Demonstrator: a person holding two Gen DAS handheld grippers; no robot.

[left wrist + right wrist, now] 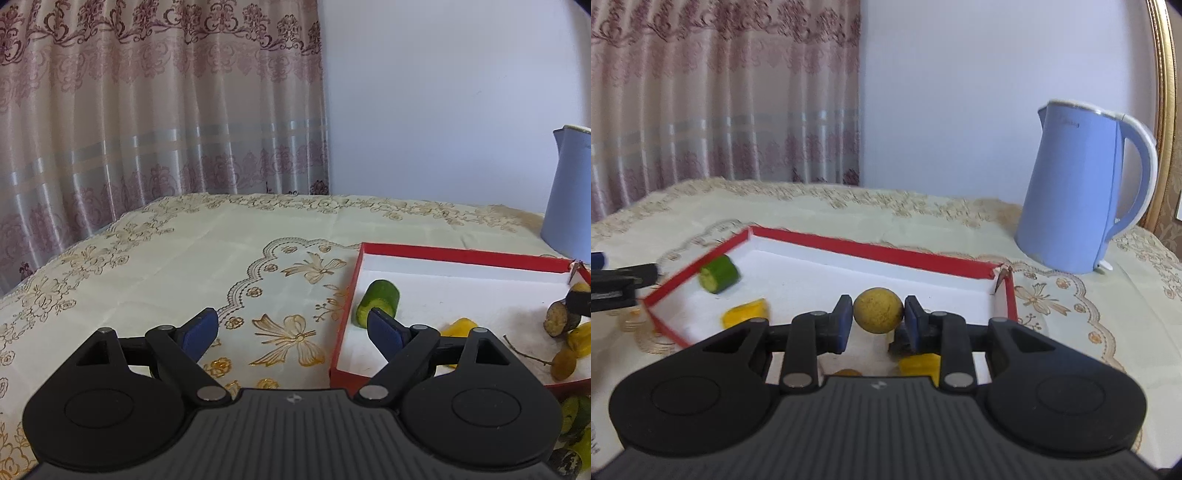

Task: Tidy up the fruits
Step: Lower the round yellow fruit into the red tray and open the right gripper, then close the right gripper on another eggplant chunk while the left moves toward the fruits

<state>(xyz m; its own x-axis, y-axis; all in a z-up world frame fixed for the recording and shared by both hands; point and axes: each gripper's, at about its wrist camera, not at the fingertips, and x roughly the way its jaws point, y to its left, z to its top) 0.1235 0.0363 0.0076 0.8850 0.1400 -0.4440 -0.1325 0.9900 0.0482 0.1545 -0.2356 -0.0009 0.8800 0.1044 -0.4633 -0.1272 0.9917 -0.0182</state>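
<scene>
Kettle (570, 192) cropped at frame edge

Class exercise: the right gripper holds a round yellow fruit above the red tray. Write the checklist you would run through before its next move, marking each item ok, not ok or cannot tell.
1. Round yellow fruit pinched between both pads of the right gripper: ok.
2. Fruit over the red tray, inside its rim: ok.
3. Bare tray floor beyond the fruit: ok.
4. Cucumber piece and yellow piece lie well aside: ok.
5. Left gripper open and holding nothing: ok.
6. Height of the fruit above the tray floor: cannot tell.
</scene>
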